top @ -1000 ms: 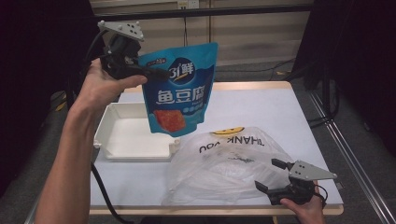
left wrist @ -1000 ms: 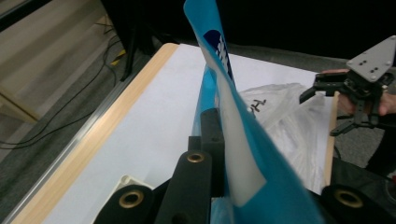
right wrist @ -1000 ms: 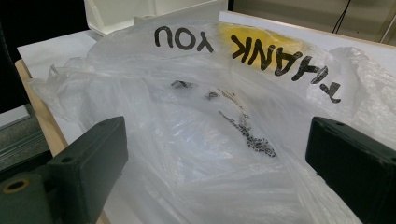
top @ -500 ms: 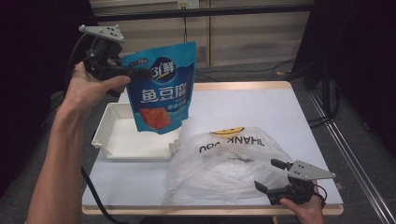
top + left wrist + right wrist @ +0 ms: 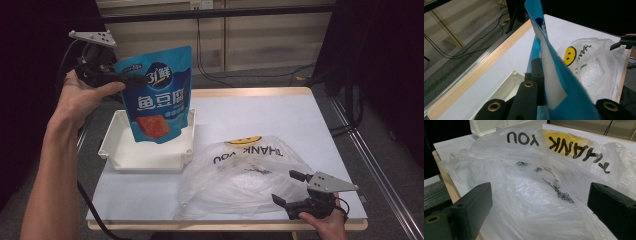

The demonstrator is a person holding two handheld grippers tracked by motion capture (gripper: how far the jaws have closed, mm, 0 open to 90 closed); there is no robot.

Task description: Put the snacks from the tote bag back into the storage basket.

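Blue snack pouch point(image 5: 159, 97) hangs at upper left of the high view, over the white tray point(image 5: 117, 155), pinched at its top edge by my left gripper point(image 5: 131, 79), jaws closed tight on it. To do this well: lower straight, keep the pouch clear of the tray wall, release once its bottom rests. Right gripper point(image 5: 295, 192), jaws wide open and holding nothing, waits at the plastic bag point(image 5: 240, 175), lower right of the surface point(image 5: 280, 115).

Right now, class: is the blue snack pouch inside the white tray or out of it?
Out. The left hand-held gripper holds the blue pouch by its top edge, hanging upright in the air over the white tray.
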